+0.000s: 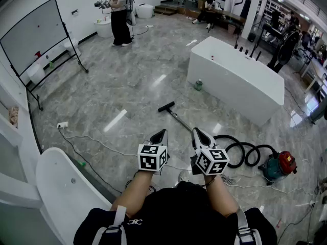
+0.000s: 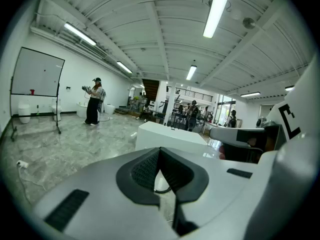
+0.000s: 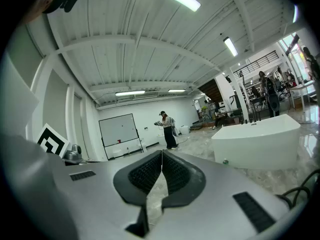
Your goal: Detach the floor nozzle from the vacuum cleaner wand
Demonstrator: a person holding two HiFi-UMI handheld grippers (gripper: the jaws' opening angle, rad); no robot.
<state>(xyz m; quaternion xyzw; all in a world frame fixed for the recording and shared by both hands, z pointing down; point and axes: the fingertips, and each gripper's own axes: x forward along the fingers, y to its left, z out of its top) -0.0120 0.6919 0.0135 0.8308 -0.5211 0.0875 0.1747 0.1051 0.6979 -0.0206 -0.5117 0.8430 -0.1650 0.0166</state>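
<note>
A black floor nozzle (image 1: 166, 106) lies on the marble floor, joined to a thin metal wand (image 1: 180, 119) that runs back toward me. A black hose (image 1: 240, 152) loops from the wand to a teal and red vacuum cleaner (image 1: 279, 165) at the right. My left gripper (image 1: 160, 135) and right gripper (image 1: 196, 133) hover side by side above the floor, short of the wand, both shut with nothing between the jaws. In the left gripper view the left gripper (image 2: 160, 149) shows tips touching. The right gripper (image 3: 162, 153) in the right gripper view looks the same.
A white bathtub (image 1: 236, 79) stands beyond the nozzle, a green can (image 1: 198, 85) at its near end. A whiteboard on a stand (image 1: 36, 40) is at the left. White cables (image 1: 97, 143) trail across the floor. A person (image 1: 119, 15) stands far back, others at the right.
</note>
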